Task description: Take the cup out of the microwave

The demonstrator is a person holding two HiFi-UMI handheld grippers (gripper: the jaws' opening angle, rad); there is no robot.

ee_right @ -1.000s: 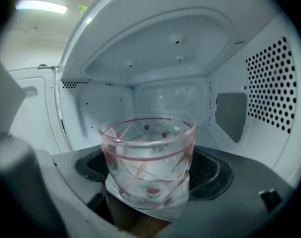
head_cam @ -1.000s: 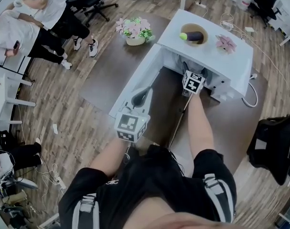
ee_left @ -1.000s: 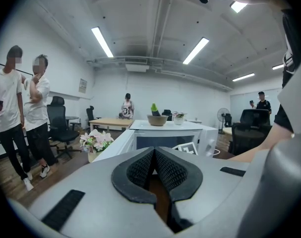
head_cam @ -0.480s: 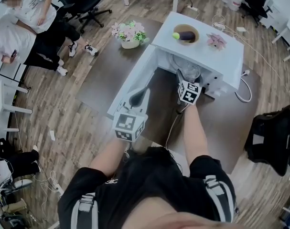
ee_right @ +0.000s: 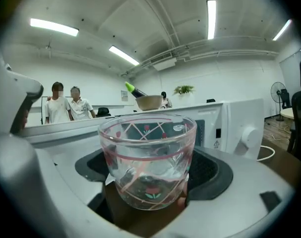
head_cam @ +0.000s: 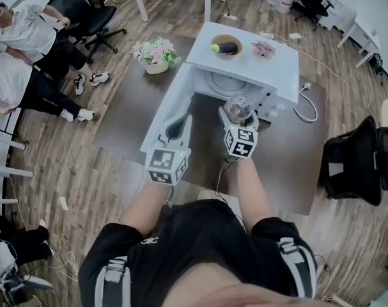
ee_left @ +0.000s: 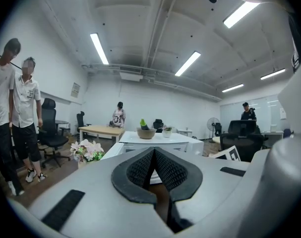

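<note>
A clear glass cup with a pink pattern sits between the pads of my right gripper, just outside the front of the white microwave. In the right gripper view the cup stands upright, with the right gripper shut on both its sides and the microwave's control panel behind it. The microwave door hangs open to the left. My left gripper hovers over that door; in the left gripper view its pads meet with nothing between them.
On top of the microwave are a bowl with an eggplant and a pink flower. A flower pot stands on the dark table. A white cable trails right. A black bag sits right; people sit left.
My right gripper has drawn back out of the microwave toward me, carrying the cup with it. The left gripper has shifted only slightly over the door.
</note>
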